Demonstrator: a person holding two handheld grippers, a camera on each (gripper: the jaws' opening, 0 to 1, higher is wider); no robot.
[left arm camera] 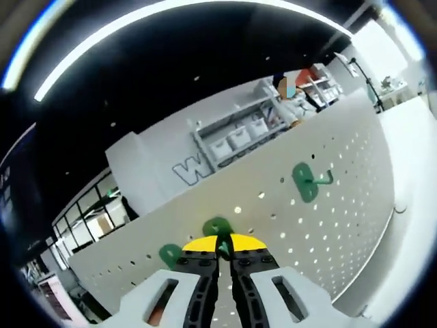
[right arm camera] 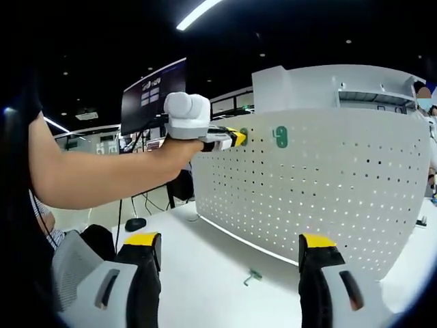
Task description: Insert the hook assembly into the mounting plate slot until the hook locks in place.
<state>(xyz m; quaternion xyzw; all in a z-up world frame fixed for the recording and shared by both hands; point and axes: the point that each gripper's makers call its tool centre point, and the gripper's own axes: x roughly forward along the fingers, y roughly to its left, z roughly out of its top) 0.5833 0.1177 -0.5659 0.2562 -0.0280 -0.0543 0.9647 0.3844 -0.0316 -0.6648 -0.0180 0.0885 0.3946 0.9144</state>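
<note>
The upright white pegboard panel (right arm camera: 321, 184) is patterned with even rows of small round holes. Near its top edge sit green plastic hooks: one (left arm camera: 305, 182) with a grey-green metal prong, and another (right arm camera: 280, 137) in the right gripper view. The left gripper (left arm camera: 224, 251) has black jaws tipped in yellow on a white body, pressed on a green hook piece (left arm camera: 218, 229). The right gripper (right arm camera: 231, 256) shows the same black, yellow and white. A small green hook (right arm camera: 252, 276) lies on the plain white worktop (right arm camera: 205, 273).

Green hook (left arm camera: 218, 229) mostly hidden behind shut jaws.
</note>
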